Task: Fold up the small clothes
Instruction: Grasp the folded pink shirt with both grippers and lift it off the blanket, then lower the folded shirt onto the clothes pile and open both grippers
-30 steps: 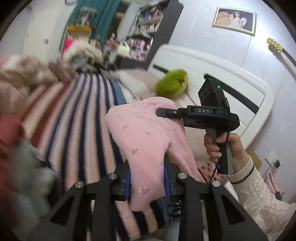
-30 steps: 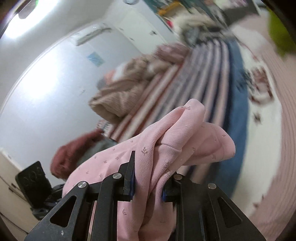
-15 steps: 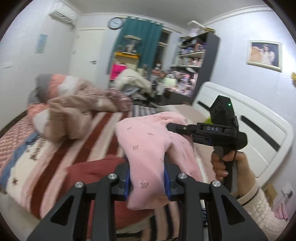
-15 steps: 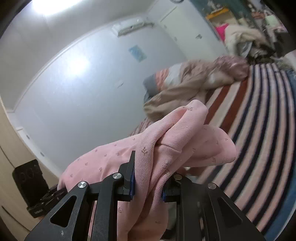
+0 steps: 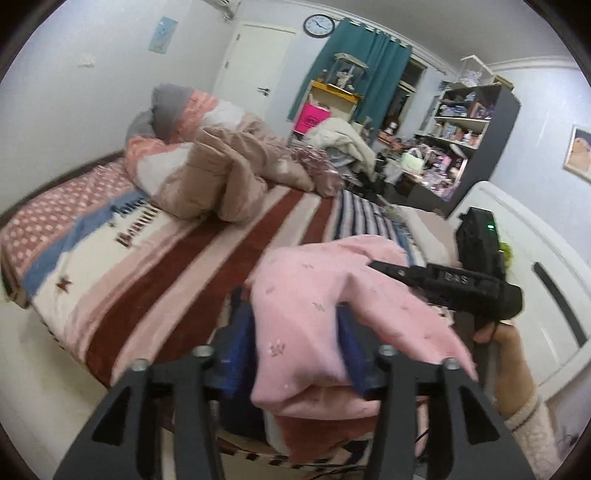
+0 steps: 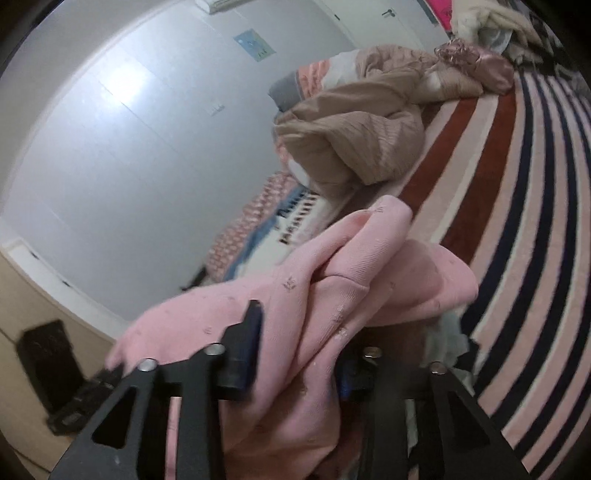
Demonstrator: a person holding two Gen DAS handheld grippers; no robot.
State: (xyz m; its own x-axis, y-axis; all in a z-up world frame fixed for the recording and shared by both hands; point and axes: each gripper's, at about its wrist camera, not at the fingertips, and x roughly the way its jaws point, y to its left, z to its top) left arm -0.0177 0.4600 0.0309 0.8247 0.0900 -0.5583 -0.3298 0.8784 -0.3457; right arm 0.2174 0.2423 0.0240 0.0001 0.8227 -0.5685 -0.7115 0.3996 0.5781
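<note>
Both the left gripper [image 5: 297,341] and right gripper [image 6: 299,354] clamp the pink garment [image 5: 317,295] aloft over the bed [image 5: 184,266], centre frame; folding looks barely begun.

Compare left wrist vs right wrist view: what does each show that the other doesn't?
Left wrist only: the wall clock, teal curtain, cluttered shelves, white headboard, and the right claw seen from outside, with the hand on its handle.

Right wrist only: the left tool's dark body at lower left, and a bright glare patch on the wall.

Both: the pink garment pinched in each view's own claw, the left claw included, plus the striped blanket, the rumpled duvet and a small wall poster.
</note>
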